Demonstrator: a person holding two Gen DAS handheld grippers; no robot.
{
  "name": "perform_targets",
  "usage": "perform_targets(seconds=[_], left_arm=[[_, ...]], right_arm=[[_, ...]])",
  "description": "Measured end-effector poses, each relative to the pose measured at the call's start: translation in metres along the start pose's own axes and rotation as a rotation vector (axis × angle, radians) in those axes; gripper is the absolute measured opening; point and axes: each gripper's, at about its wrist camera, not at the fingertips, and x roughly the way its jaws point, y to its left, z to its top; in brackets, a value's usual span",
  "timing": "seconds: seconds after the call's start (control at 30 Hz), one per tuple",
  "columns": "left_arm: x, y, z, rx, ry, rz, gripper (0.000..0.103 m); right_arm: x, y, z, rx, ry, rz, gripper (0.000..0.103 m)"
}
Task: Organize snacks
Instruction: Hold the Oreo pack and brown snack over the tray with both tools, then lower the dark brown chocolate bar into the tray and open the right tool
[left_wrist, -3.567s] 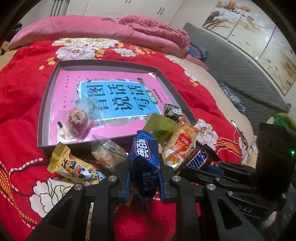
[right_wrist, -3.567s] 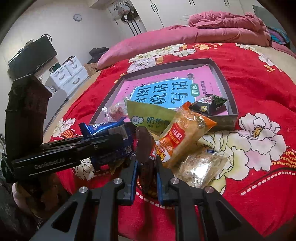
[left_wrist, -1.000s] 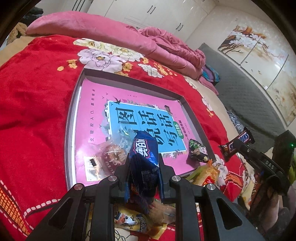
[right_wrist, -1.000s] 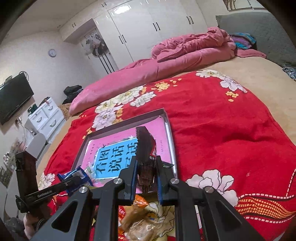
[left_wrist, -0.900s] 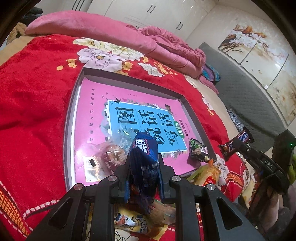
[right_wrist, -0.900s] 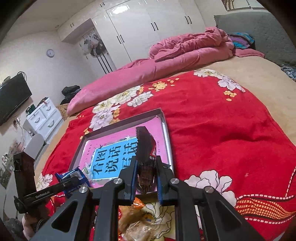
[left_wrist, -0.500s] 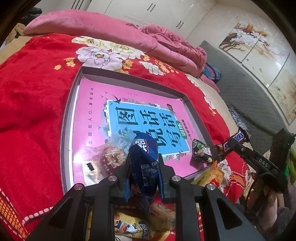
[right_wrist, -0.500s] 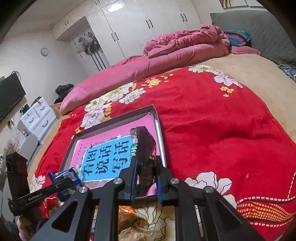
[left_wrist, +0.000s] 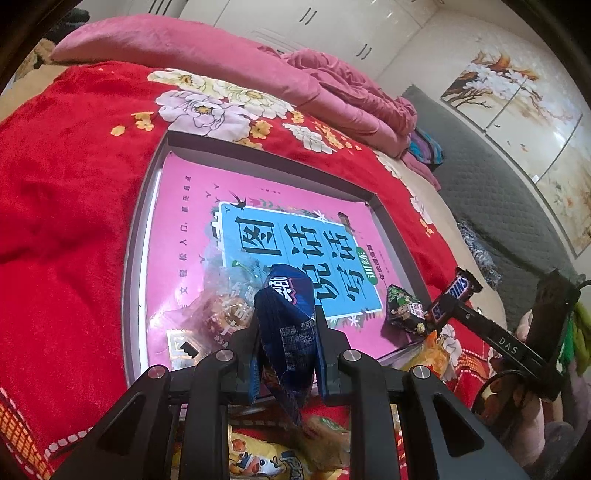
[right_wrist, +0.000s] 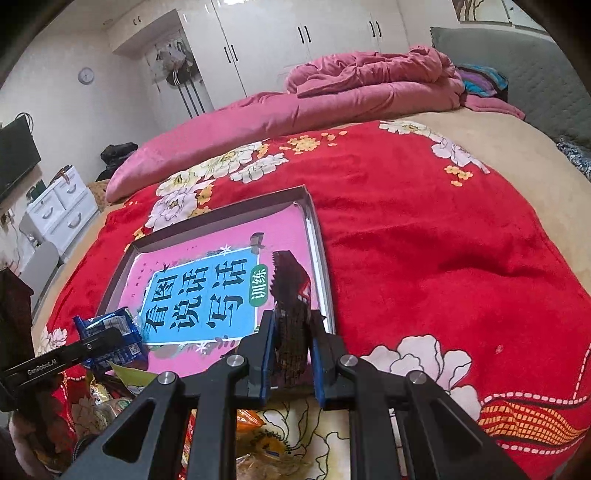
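A grey shallow tray (left_wrist: 137, 236) with a pink and blue book cover as its floor lies on the red bedspread. My left gripper (left_wrist: 286, 343) is shut on a blue Oreo packet (left_wrist: 290, 325) above the tray's near edge. My right gripper (right_wrist: 291, 354) is shut on a brown Snickers bar (right_wrist: 291, 291) above the tray's near right corner (right_wrist: 325, 288); the bar also shows in the left wrist view (left_wrist: 452, 297). Inside the tray lie a clear-wrapped pastry (left_wrist: 221, 306) and a dark green triangular snack (left_wrist: 404, 308).
Loose snacks lie on the bedspread before the tray: a yellow cartoon packet (left_wrist: 266, 461), an orange packet (left_wrist: 428, 350) and a light green packet (right_wrist: 129, 376). A pink duvet (right_wrist: 332, 96) lies along the back. A white drawer unit (right_wrist: 59, 210) stands left of the bed.
Both grippers have lifted their snacks off the pile and moved forward over the tray. In the last second the right gripper came lower and closer to the tray's right corner.
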Motion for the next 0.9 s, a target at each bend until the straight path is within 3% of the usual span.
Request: perform_targets(seconds=[0.23, 0.9], left_arm=[[0.001, 0.001, 0.0, -0.003, 0.0, 0.0, 0.023], [0.005, 0.006, 0.002, -0.029, 0.014, -0.012, 0.024]], right_arm=[[0.007, -0.001, -0.002, 0.044, 0.02, 0.054, 0.018], [0.022, 0.007, -0.009, 0.052, 0.065, 0.098, 0.018]])
